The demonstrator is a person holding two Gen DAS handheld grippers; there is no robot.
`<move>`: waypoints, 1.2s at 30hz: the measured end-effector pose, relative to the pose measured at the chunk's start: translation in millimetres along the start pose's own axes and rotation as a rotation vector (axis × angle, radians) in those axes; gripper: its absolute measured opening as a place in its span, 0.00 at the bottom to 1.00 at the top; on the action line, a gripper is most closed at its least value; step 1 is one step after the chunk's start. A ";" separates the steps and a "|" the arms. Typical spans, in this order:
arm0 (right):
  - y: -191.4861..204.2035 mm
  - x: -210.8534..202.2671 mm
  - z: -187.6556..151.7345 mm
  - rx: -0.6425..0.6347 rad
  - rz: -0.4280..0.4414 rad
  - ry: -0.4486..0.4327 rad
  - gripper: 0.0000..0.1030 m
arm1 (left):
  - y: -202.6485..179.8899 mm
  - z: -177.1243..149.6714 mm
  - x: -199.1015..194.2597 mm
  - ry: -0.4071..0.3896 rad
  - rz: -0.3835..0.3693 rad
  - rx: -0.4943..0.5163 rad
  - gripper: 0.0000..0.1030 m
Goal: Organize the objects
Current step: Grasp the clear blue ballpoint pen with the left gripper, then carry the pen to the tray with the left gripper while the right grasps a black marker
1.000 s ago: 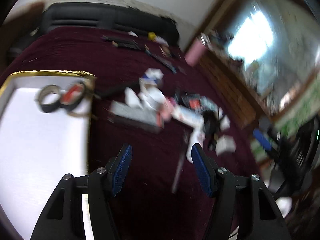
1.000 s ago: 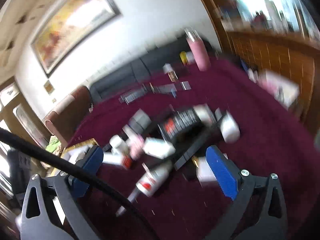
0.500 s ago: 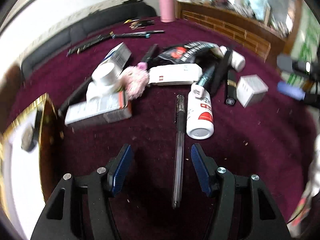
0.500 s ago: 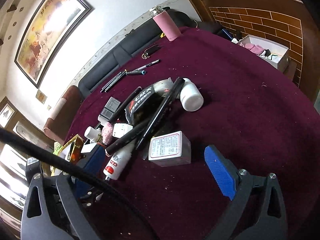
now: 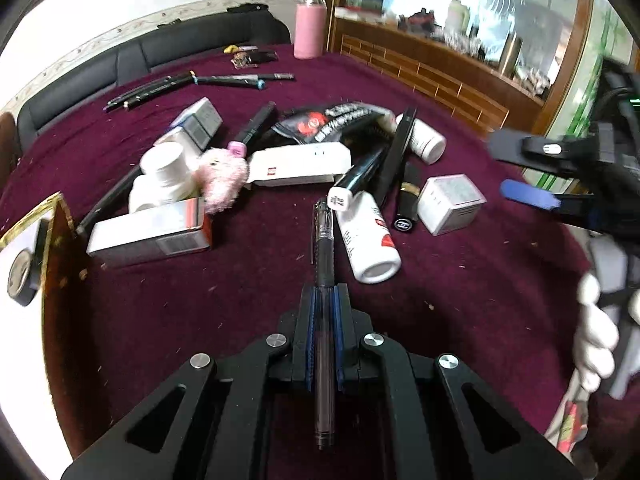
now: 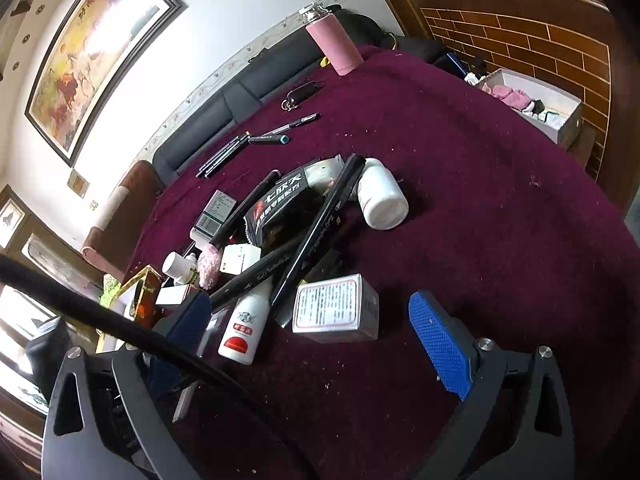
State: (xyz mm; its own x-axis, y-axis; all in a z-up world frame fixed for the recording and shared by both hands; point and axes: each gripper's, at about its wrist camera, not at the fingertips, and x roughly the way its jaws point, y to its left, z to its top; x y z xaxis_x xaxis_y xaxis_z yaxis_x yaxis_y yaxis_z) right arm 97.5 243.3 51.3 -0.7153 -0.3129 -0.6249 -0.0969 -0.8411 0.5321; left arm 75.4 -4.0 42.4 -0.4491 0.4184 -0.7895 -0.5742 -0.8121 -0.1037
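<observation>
A clear-barrelled black pen [image 5: 323, 248] lies along the maroon tablecloth, pointing away from me. My left gripper [image 5: 325, 292] is closing tight on it, and its blue pads press both sides of the barrel. Past the pen's tip lies a jumbled pile: a white bottle with a red label [image 5: 368, 240], a small white box [image 5: 450, 202], a black pouch [image 5: 336, 120] and a pink fluffy ball [image 5: 220, 172]. My right gripper [image 6: 308, 308] stands open just short of the white box [image 6: 336, 308], holding nothing. Its blue pad [image 5: 528, 196] shows in the left wrist view.
A gold-rimmed tray [image 5: 52, 216] with a tape roll [image 5: 20, 276] sits at the left. Several pens [image 5: 200, 80] and a pink flask [image 5: 308, 28] stand at the far side. A white pill bottle [image 6: 382, 196] lies by the pile. A black cable [image 6: 120, 328] crosses the right wrist view.
My left gripper's jaws, open around the pen half a second ago, have closed on its barrel. The right gripper has edged slightly nearer the pile and stays open.
</observation>
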 end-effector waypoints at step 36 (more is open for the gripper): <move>26.1 41.9 45.8 0.015 -0.047 0.069 0.12 | 56.5 -49.2 -68.8 -0.158 -0.164 -0.234 0.06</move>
State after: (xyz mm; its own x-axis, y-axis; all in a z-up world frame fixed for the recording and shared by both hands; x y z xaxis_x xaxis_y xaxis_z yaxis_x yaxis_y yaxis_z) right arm 33.2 228.5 65.1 -0.6606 -0.3034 -0.6867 -0.1397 -0.8491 0.5094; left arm 107.6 -98.7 61.1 -0.4747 0.5945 -0.6491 -0.4829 -0.7924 -0.3726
